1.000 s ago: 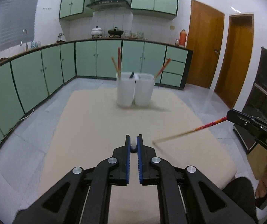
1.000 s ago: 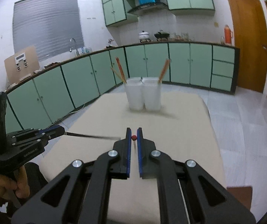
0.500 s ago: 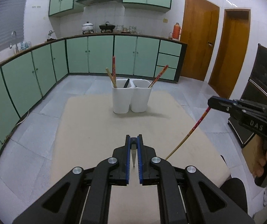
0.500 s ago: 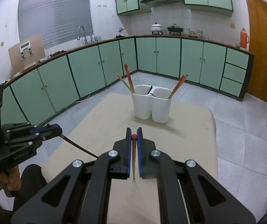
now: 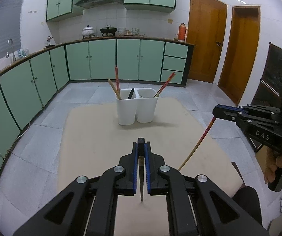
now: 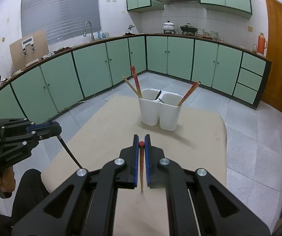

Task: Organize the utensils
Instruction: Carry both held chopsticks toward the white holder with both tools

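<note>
A white two-compartment utensil holder [image 5: 136, 107] [image 6: 159, 111] stands on the far part of the beige table. Its left cup holds chopsticks and a dark utensil; its right cup holds a red chopstick. My left gripper [image 5: 141, 149] is shut on a black chopstick [image 5: 141, 169], held upright with its tip on the table. My right gripper [image 6: 141, 143] is shut on a red-topped chopstick [image 6: 141, 169], also upright. The right gripper [image 5: 219, 111] and its chopstick [image 5: 200, 140] show in the left wrist view; the left gripper [image 6: 52, 126] shows in the right wrist view.
The beige table [image 5: 93, 137] [image 6: 200, 137] stretches from the grippers to the holder. Green kitchen cabinets [image 5: 101, 61] run along the walls behind. Wooden doors [image 5: 205, 45] stand at the right. The grey tiled floor surrounds the table.
Both grippers have turned their chopsticks from lying sideways to standing upright, tips down near the table. Both views have risen and pulled back from the holder.
</note>
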`<state>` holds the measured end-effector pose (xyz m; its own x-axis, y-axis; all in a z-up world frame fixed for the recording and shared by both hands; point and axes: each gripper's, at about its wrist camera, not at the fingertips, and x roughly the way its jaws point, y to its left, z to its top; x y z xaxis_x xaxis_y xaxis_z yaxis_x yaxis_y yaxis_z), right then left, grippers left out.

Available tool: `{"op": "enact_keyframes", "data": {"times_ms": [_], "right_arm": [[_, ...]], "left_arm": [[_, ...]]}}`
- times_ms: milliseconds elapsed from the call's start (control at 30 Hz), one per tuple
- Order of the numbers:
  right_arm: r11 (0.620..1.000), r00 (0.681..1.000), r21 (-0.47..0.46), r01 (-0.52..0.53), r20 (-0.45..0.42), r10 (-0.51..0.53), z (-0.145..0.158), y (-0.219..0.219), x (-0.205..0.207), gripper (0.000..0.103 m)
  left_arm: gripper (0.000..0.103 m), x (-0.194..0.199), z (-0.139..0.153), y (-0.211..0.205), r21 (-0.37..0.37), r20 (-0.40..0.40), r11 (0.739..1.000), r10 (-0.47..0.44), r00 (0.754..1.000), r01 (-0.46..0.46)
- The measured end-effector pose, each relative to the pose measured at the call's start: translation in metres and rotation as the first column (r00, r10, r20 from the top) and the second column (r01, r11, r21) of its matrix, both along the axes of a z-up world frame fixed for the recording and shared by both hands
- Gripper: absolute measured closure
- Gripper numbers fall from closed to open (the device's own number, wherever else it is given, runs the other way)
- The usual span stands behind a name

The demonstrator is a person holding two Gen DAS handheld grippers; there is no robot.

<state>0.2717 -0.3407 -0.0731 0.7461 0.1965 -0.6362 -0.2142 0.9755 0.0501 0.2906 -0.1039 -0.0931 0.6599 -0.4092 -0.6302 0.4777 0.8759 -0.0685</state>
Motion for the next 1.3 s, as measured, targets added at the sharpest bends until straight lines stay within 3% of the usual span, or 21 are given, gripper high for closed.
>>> {"op": "enact_keyframes", "data": {"times_ms": [600,1300], "right_arm": [[0.999,1.000,-0.028,-0.019,-0.003,0.019,0.013,0.008,0.005,0.098],[0.999,0.999,-0.038,-0.023,0.030,0.025,0.037,0.004,-0.007,0.098]], "left_arm": [[0.096,0.000,0.016,-0.002,0.006,0.007,1.000,-0.023,1.000,0.023],[0.096,-0.017,0.041,-0.007,0.028,0.071,0.998,-0.056,0.996,0.054]]}}
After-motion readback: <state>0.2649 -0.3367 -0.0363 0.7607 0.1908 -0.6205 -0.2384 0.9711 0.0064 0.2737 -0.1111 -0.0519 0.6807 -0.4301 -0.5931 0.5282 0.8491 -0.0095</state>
